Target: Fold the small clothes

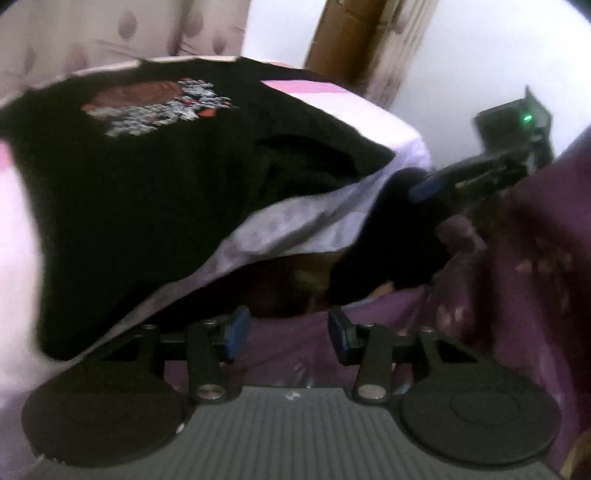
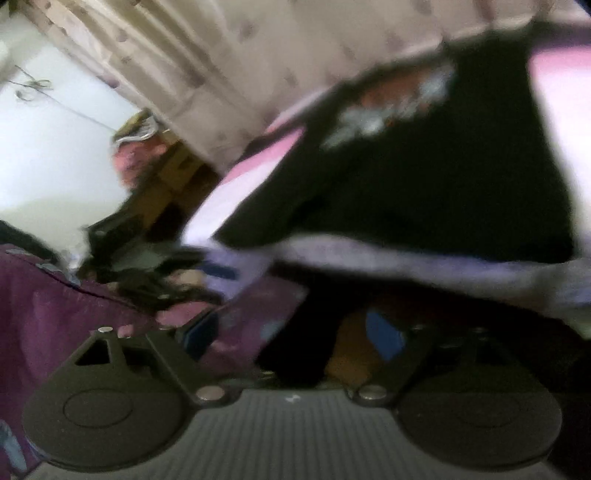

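Behind, a pale curtain with faint leaf motifs (image 1: 110, 33) hung past the far edge of the bed, and a brown wooden door frame (image 1: 354, 44) stood against the white wall (image 1: 498, 55). The pink and white bedsheet (image 1: 369, 110) was smooth where bare, its near edge drooping in soft grey folds. A black cotton T-shirt with a red and silver chest print (image 1: 155, 173) lay spread flat on the sheet, one dark part spilling over the near edge. Purple patterned cloth (image 1: 535, 295), shiny and creased, crowded the foreground.

The left gripper (image 1: 288, 332) hovered off the bed's near edge, its blue-padded fingers (image 1: 236, 334) spread apart with nothing between them. The right gripper (image 2: 295, 332) was badly blurred in its own view; from the left wrist view its blue tip sat against the hanging dark fabric, but I could not tell whether it pinched the cloth.
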{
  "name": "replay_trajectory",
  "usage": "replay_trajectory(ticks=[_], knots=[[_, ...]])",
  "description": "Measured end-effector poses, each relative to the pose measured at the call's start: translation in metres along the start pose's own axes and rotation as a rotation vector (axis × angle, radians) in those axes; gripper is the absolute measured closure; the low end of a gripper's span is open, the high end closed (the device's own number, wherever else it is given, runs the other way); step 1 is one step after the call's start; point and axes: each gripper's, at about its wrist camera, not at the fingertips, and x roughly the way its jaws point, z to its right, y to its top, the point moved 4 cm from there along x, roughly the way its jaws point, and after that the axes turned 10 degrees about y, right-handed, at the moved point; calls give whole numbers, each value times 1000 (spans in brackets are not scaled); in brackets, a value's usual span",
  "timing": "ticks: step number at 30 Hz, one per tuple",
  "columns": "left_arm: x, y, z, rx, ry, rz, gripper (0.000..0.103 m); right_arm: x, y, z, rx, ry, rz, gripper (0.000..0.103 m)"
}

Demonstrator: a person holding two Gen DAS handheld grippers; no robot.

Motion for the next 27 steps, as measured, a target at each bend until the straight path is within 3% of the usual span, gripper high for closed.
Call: replay_trajectory(ticks=[1, 3, 5, 8, 12, 14, 16, 19, 23, 26, 27], knots=[[-6, 4, -3, -11, 21, 25, 56, -9, 5, -1, -14, -27, 41, 15], [-14, 22, -13, -74, 49, 123, 40, -25, 23, 1, -45, -59, 165, 15], [-17, 43, -25, -154, 111, 269, 32, -23, 46, 3, -84, -100, 255, 14], [5, 71, -36, -223, 151, 360, 32, 12, 84, 8, -167, -94, 321, 14], [52, 81, -52, -255, 220, 327, 40, 88, 107, 24, -186, -39, 213, 21], [60, 80, -67, -290, 284, 329, 40, 115, 103, 36, -182, -57, 135, 51], [59, 77, -90, -384, 324, 334, 40, 130, 92, 46, -126, -45, 77, 60], [59, 81, -116, -479, 347, 296, 40, 125, 50, 28, -160, 30, -22, 61], [35, 92, -116, -472, 301, 251, 27, 97, -6, -2, -215, 50, -250, 60], [25, 118, -107, -416, 326, 333, 3, 58, -5, -5, -190, 33, -186, 59], [23, 128, -104, -401, 363, 378, 3, 44, 6, -4, -180, 45, -130, 58]])
